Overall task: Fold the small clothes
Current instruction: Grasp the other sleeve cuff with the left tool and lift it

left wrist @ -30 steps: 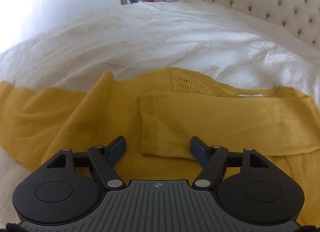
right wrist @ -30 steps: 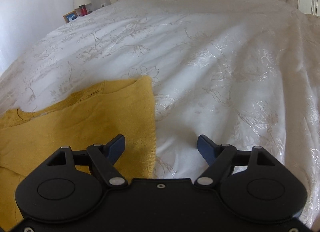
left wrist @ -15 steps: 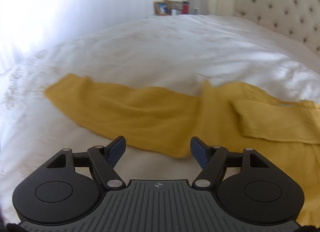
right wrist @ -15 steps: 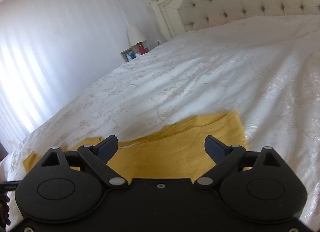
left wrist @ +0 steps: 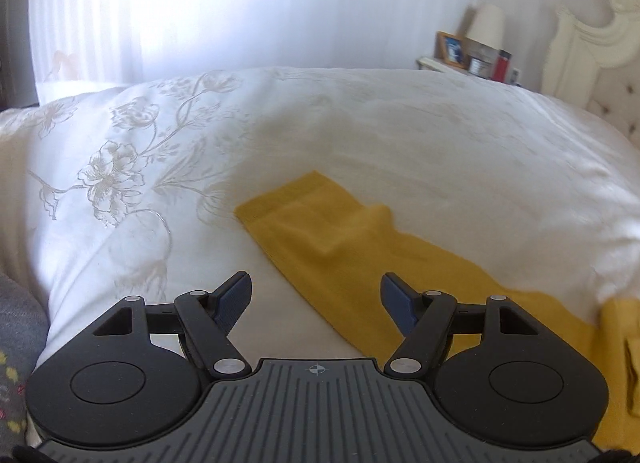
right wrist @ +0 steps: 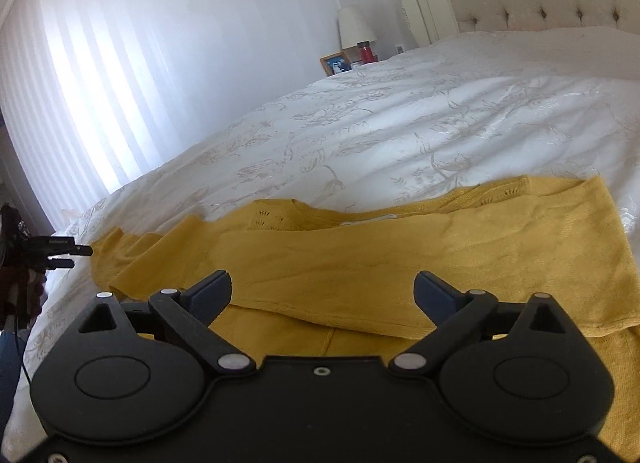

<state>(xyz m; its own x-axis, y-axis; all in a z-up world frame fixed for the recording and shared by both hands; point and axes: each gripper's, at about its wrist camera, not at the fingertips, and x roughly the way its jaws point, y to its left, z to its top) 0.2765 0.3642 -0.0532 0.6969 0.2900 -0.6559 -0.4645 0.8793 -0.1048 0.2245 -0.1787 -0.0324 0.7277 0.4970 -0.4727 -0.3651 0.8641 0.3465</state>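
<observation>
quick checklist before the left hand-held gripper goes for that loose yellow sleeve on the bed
1. Left hand-held gripper open and holding nothing: ok.
2. Right hand-held gripper open and holding nothing: ok.
3. Loose sleeve lies flat on the bedspread, cuff end unobstructed: ok.
4. Sleeve lined up between the left fingers: not ok, the cuff sits ahead and the cloth runs under the right finger only.
5. Other sleeve already folded across the sweater body: ok.
6. Fingers touching the cloth yet: cannot tell.
</observation>
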